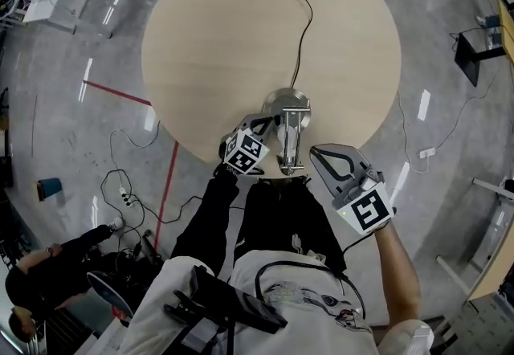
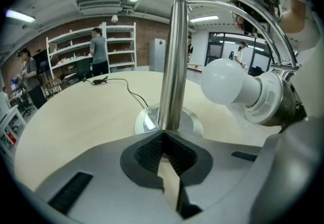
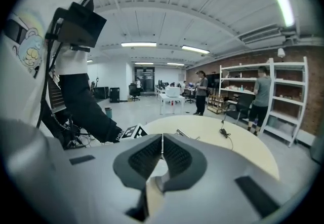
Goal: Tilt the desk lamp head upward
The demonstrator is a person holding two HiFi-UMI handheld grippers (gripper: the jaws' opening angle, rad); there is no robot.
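on a big round light wooden table (image 1: 233, 32) stands a shiny silver desk lamp (image 1: 287, 108). it is close to the near edge of the table, right in front of the person. its round metal base (image 2: 152, 119) sits flat on the table, and a thin black cord (image 1: 303, 32) runs from it to the far edge. a straight metal pole (image 2: 173, 66) goes up from the base. the lamp head (image 2: 271, 101) with its round white bulb (image 2: 225, 82) hangs to the right of the pole, and the bulb points sideways.

the left gripper (image 2: 163, 136) has its jaws pressed together with nothing between them. its tips are just in front of the pole, low down near the base; i cannot tell if they touch it.

the right gripper (image 3: 162, 139) also has its jaws squeezed tight and holds nothing. in the head view it is off the table edge, to the right of the lamp (image 1: 320, 154).
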